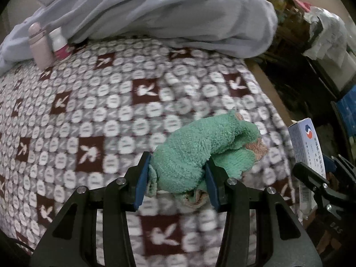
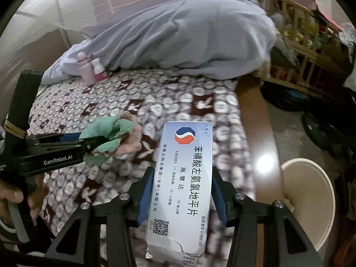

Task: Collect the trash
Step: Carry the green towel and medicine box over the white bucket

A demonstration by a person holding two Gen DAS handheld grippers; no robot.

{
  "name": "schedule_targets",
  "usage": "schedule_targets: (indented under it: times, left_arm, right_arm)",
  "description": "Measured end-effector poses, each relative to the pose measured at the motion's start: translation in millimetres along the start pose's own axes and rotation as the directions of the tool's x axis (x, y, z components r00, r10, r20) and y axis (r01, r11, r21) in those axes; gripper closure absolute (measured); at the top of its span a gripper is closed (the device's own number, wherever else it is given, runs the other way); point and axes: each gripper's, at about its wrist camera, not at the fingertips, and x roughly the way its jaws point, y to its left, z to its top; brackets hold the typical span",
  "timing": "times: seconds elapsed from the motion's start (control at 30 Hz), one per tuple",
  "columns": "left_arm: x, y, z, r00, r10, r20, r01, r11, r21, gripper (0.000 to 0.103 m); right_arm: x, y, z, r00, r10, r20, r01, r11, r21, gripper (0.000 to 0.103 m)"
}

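My left gripper is shut on a bundled green fleece sock and holds it above the patterned bed blanket. The sock also shows in the right wrist view, with the left gripper at the left. My right gripper is shut on a white medicine box with Chinese print, held over the bed's right side. The box and right gripper show at the right edge of the left wrist view.
A grey duvet is heaped at the bed's far end, with a pink bottle and a white bottle beside it. A beige bin stands on the floor right of the bed. A wooden crib and clutter lie beyond.
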Motion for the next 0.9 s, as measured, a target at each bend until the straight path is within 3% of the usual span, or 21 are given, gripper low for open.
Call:
schedule_targets:
  times: [0.43,0.9]
  left_arm:
    - [4,-86,10,0.999,-0.041,0.009,0.04,0.993,0.113,0.059]
    - [16,-174,10,0.996,-0.087,-0.016,0.089,0.965,0.245,0.059]
  right_arm:
    - [-39,-76,-24,0.995,-0.095,0.01,0.094,0.99,0.102,0.056]
    - [-67,-149,-54,0.984,-0.179,0.001,0.174,0.96,0.217,0.056]
